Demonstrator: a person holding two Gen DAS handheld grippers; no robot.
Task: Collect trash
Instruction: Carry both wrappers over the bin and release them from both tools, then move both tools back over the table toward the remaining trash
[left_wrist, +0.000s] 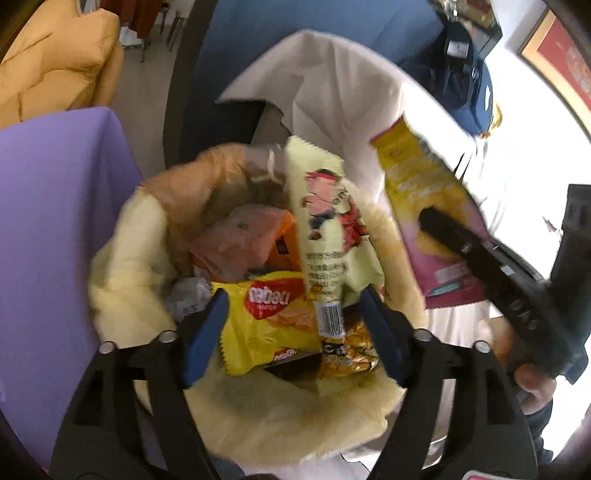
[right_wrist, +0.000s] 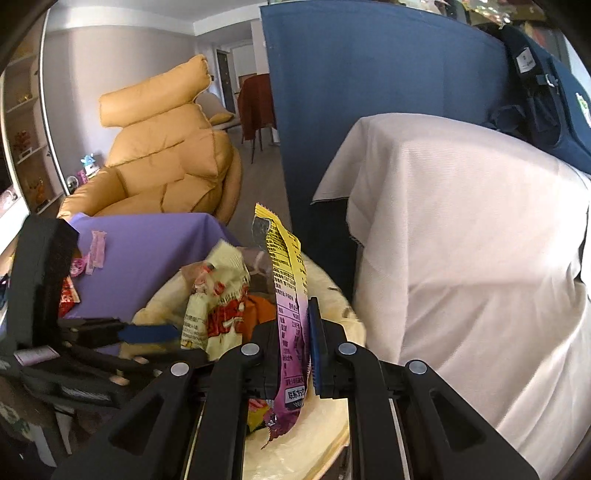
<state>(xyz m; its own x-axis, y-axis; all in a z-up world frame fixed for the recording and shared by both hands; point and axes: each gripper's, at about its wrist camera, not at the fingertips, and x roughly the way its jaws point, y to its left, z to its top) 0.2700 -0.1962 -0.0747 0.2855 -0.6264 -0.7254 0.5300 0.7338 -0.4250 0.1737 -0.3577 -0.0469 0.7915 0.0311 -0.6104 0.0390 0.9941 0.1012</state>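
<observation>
In the lined bin (left_wrist: 129, 280), snack wrappers (left_wrist: 273, 314)

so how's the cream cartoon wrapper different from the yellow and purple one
The cream cartoon wrapper is printed with a cartoon figure in red; the yellow and purple wrapper fades from yellow down to purple with dense small text. The cream cartoon wrapper is free between the open jaws of the left gripper over the bin, while the yellow and purple wrapper is pinched upright in the right gripper. Both are long, flat snack packets above that lined bin.
</observation>
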